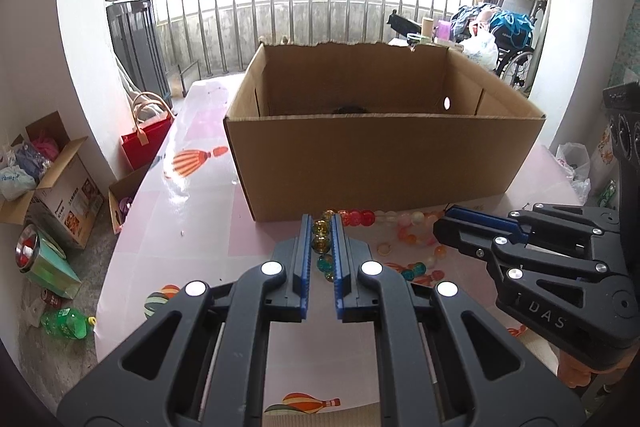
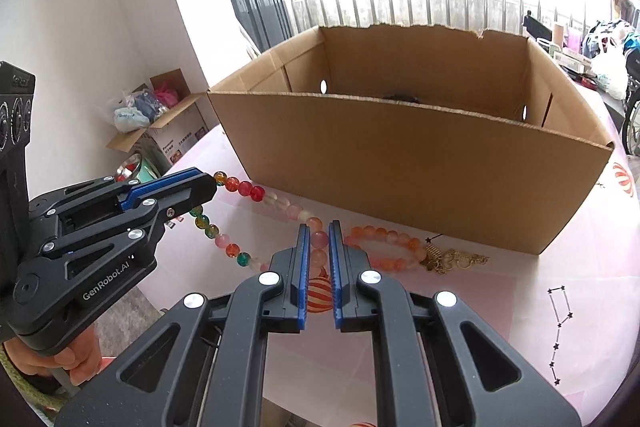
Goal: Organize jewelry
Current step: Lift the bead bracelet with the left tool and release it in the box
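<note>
- Left gripper (image 1: 323, 223): black frame, blue ribbed pads, silver screws; "GenRobot.AI" at 8 o'clock in right view.
- Right gripper (image 2: 318, 229): same build, "DAS" lettering.
- Bare fingers (image 2: 74, 359).

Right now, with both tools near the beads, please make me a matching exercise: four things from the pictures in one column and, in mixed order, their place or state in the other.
Things:
1. left tool
2. right tool
3. cardboard box
4. gold jewelry piece

Places or states:
A. open on top, standing behind the beads
B. closed around yellow-green beads of the long bead strand
C. lying on the table near the orange bracelet
D. closed around pale pink beads

Pairs: 1-B, 2-D, 3-A, 4-C
</note>
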